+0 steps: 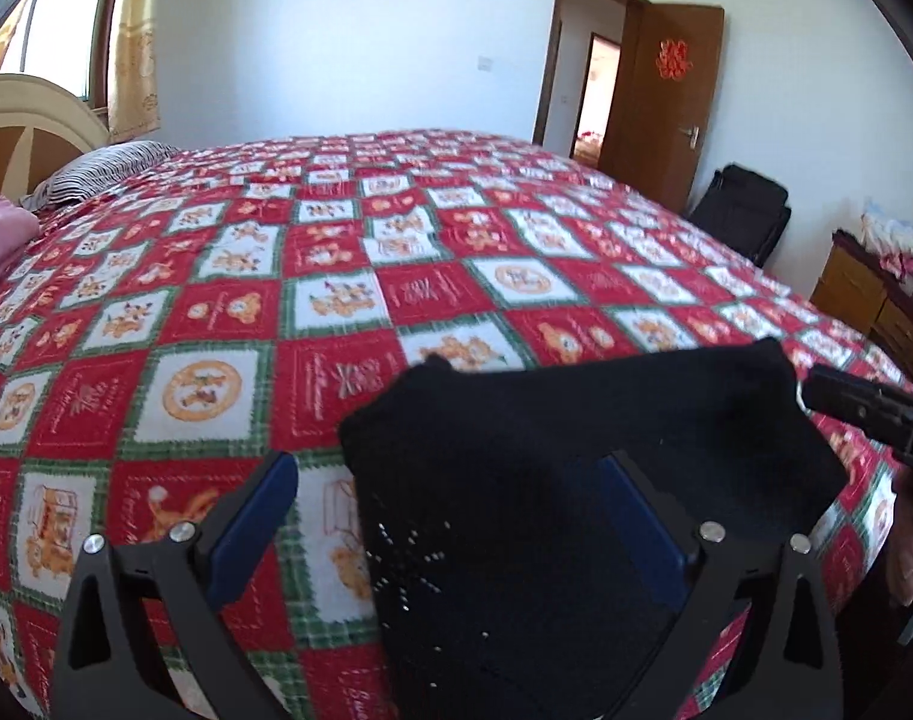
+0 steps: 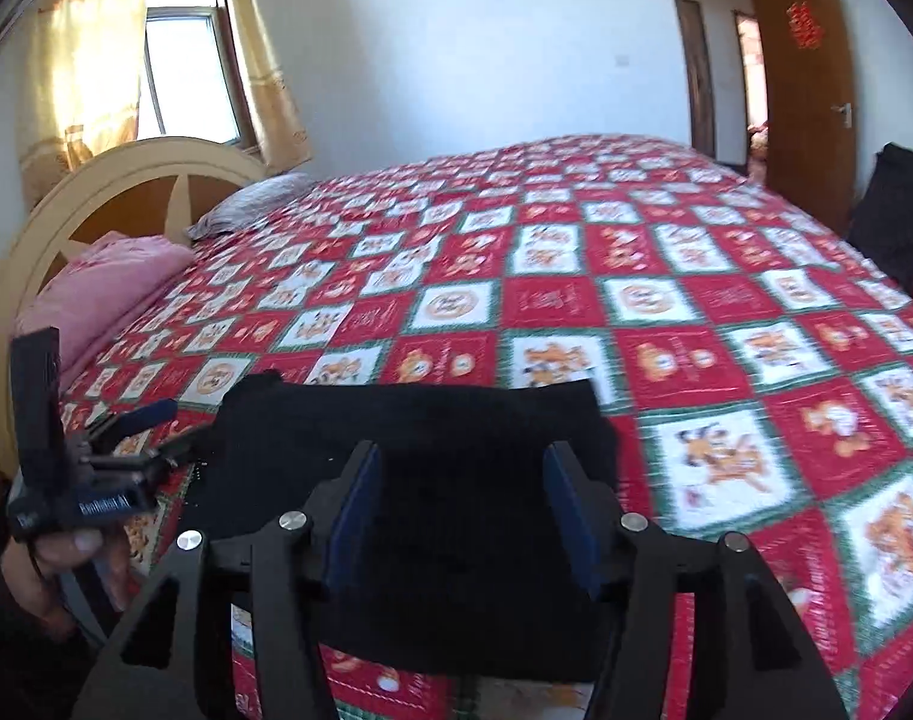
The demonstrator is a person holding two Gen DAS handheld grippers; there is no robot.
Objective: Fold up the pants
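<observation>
The black pants (image 1: 576, 480) lie folded into a compact shape on the red patterned bedspread (image 1: 336, 276) near the bed's front edge. My left gripper (image 1: 450, 480) is open, its blue-padded fingers spread wide over the pants' left part. My right gripper (image 2: 462, 474) is open above the pants (image 2: 420, 450) with nothing between its pads. The right gripper's tip shows at the right edge of the left wrist view (image 1: 864, 408). The left gripper shows at the left of the right wrist view (image 2: 126, 426), held by a hand.
A pink folded blanket (image 2: 108, 288) and a striped pillow (image 1: 96, 174) lie by the headboard (image 2: 126, 192). A window with yellow curtains is behind it. An open wooden door (image 1: 666, 96), a black bag (image 1: 738, 210) and a wooden cabinet (image 1: 876, 300) stand on the right.
</observation>
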